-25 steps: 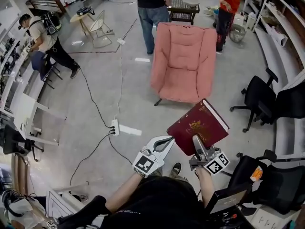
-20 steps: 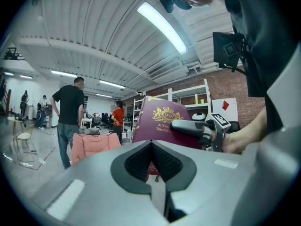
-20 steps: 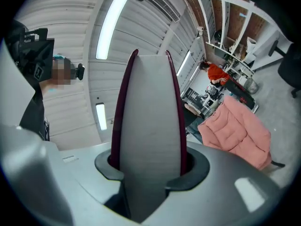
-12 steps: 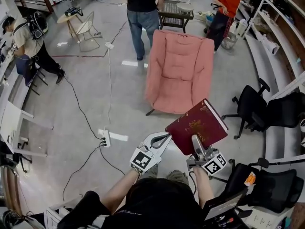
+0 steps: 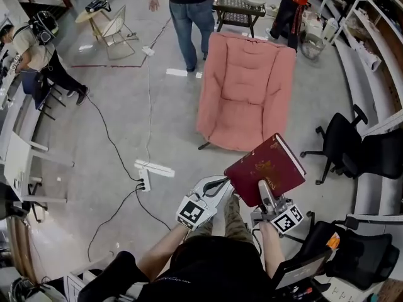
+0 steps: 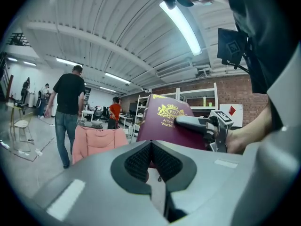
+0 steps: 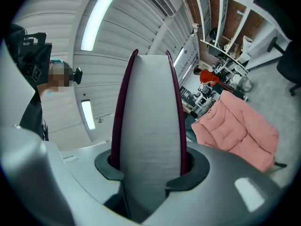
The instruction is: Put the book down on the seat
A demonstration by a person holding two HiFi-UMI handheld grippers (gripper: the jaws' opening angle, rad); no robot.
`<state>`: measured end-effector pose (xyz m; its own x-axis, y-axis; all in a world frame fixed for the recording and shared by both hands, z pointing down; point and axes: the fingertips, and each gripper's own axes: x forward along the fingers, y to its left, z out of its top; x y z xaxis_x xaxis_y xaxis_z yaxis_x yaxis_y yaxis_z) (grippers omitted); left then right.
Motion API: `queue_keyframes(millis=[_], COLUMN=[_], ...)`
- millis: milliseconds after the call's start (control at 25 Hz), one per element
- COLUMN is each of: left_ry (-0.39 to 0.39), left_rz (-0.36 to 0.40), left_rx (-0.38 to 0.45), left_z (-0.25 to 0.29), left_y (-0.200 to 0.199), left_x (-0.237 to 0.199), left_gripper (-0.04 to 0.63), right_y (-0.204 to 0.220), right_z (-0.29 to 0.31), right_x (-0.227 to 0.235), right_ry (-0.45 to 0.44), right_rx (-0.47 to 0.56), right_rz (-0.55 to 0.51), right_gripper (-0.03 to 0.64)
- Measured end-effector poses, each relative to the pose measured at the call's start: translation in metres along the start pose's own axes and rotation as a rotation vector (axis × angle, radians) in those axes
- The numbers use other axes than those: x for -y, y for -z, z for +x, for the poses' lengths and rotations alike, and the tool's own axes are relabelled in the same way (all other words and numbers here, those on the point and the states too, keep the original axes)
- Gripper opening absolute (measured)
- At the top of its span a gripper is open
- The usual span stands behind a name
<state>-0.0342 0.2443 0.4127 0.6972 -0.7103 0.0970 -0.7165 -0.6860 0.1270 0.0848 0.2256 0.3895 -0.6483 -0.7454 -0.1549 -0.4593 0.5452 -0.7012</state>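
Right gripper [image 5: 263,187] [image 7: 149,168]: jaws partly apart and clamped on the lower edge of the book [image 5: 266,167] [image 6: 164,121] [image 7: 149,102], one jaw against each cover, pale page block facing the right gripper view. Book: thick hardback, dark red cover with gold crest and lettering, held in the air and tilted, cover upward; in the head view it sits just below and right of the front edge of the armchair [image 5: 247,90] [image 6: 96,141] [image 7: 237,128] seat, not resting on it. Left gripper [image 5: 221,184] [image 6: 150,160]: jaws together with nothing between the pads; its tip lies just beside the book's lower left corner, contact not clear. Armchair: pink, padded, on dark legs, seat bare, standing on the grey concrete floor [image 5: 113,106]. Power strip [image 5: 147,168]: white, on the floor to the left of the grippers, with black cables running off. Office chair [image 5: 343,140]: black, to the right of the armchair. Person in dark shirt and jeans [image 5: 189,5] [image 6: 68,109]: standing behind the armchair. Person in red top [image 5: 295,5] [image 6: 115,114]: farther back, near the shelves.
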Motion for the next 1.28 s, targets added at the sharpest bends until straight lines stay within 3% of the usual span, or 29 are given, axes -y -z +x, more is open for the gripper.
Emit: queue_keyframes(millis=[320,600,880,960,1280], left_ry=[-0.066,-0.075,-0.066,-0.054,0.059], left_rz=[0.03,0.102,0.084,0.115,0.124], left_rx=[-0.049,-0.05,-0.079,-0.089,-0.002], left_z=[0.076,0.147,0.185,0.191,0.234], left_y=[-0.021,-0.044,-0.041,-0.039,-0.068], left_x=[-0.048,-0.062,-0.088,-0.103,-0.19], left_gripper=[-0.002,-0.002,-0.002,-0.002,-0.002], right_y=[-0.035,-0.072,-0.083,-0.078,-0.091], right_z=[0.072,0.119,0.146,0.157,0.237], right_x=[0.068,0.111,0.151,0.156,0.177], right_ry=[-0.079,-0.188,-0.134,-0.115,-0.035], right_rx=[-0.028,-0.08,-0.099,-0.116,-0.081], right_rz=[0.081,0.046,0.079,0.073,0.023], right_gripper=[0.227,0.227,0.227,0.227,0.227])
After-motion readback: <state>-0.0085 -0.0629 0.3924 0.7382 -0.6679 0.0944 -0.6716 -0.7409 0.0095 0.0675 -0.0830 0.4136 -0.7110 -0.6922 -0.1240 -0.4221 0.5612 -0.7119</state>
